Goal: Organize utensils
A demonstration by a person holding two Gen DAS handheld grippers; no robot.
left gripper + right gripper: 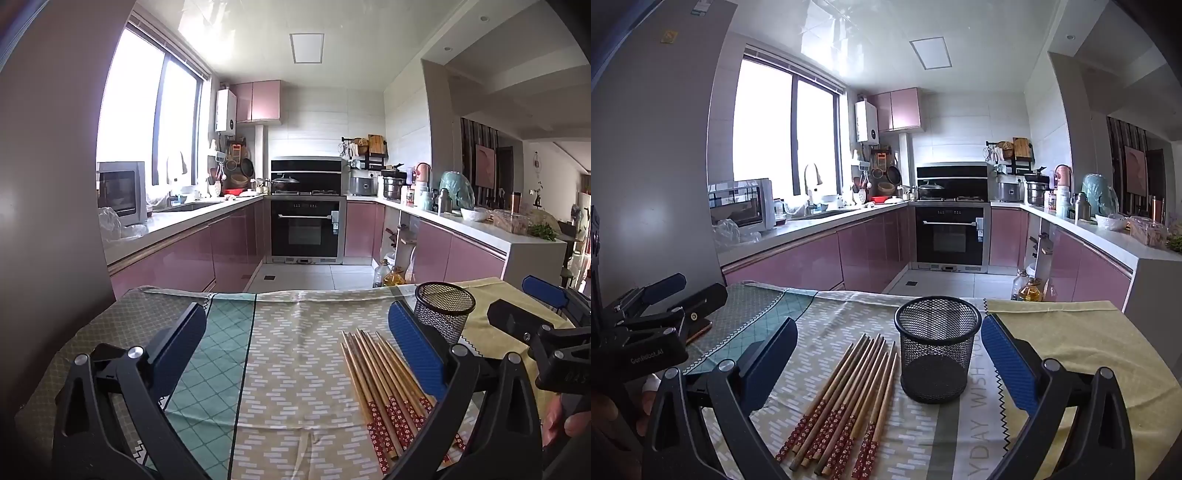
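The left gripper (295, 343) was spread wide, its two blue-padded fingers (415, 350) far apart and holding nothing, hovering above the patterned tablecloth (288, 332). Between them lay mostly bare cloth; its right finger stood over the right edge of the chopsticks (384, 373). The right gripper (888, 354) was likewise fully parted and empty, its fingers (1008, 362) framing both the chopsticks (849, 391) and the mesh holder (936, 349) without touching either, as far as the views showed.

The chopsticks were a loose bundle of wooden sticks lying flat on the cloth, roughly parallel and slightly fanned, pale brown along most of their length, with red ends printed with small white flowers turned toward the cameras and plain tips pointing away toward the kitchen. Their exact number was hard to tell because they overlapped.

Just to the right of the bundle stood the mesh holder (443, 308), a black wire-mesh cylinder, upright, open at the top, with nothing inside. It sat near the chopstick tips but apart from them, on the strip of cloth with printed lettering.

In the left wrist view the right gripper (546, 321) appeared at the right edge beyond the holder; in the right wrist view the left gripper (665, 295) showed at the left edge. Beyond the table were pink cabinets (820, 258) and a black oven (949, 236).
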